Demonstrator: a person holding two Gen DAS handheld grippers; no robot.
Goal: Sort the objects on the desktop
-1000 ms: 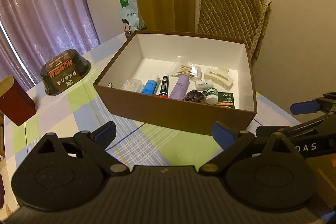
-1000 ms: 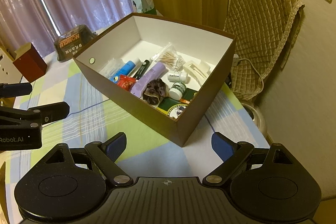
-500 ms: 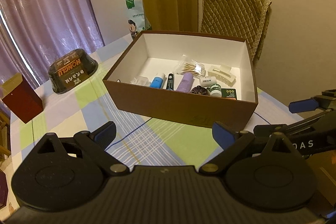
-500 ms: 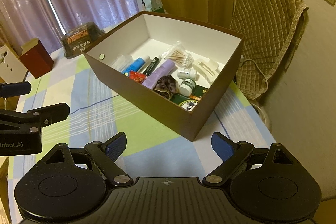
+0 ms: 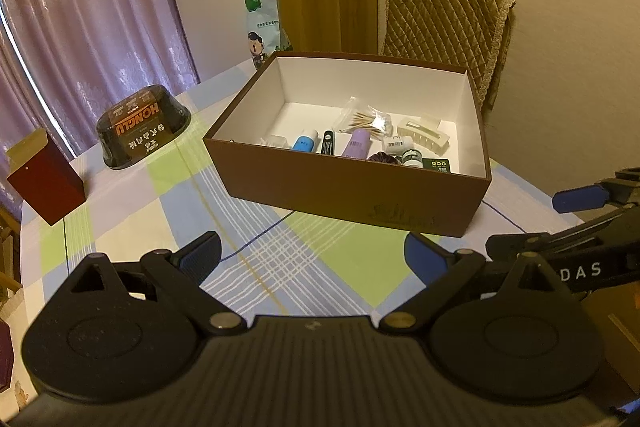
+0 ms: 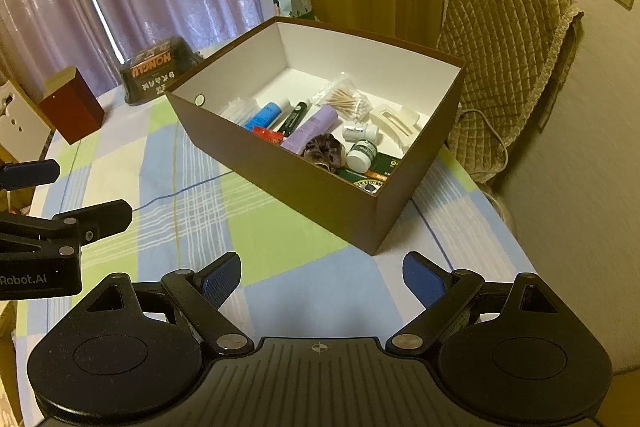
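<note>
A brown box (image 5: 352, 195) (image 6: 304, 183) with a white inside stands on the checked tablecloth. It holds several small items: a purple tube (image 6: 312, 129), a blue tube (image 6: 266, 115), a bag of cotton swabs (image 6: 346, 99), a white hair clip (image 6: 394, 121), small white bottles (image 6: 360, 153) and a dark scrunchie (image 6: 324, 151). My left gripper (image 5: 312, 259) is open and empty, well short of the box. My right gripper (image 6: 322, 277) is also open and empty, off the box's near corner. Each gripper shows at the edge of the other's view.
A dark bowl-shaped package (image 5: 140, 127) and a dark red box (image 5: 46, 179) sit at the table's left. A tall snack bag (image 5: 262, 11) stands behind the brown box. A chair with a quilted cover (image 5: 444, 15) is past the table's far edge.
Both grippers have drawn back from the brown box, which now looks smaller and farther away. Both stay open and empty.
</note>
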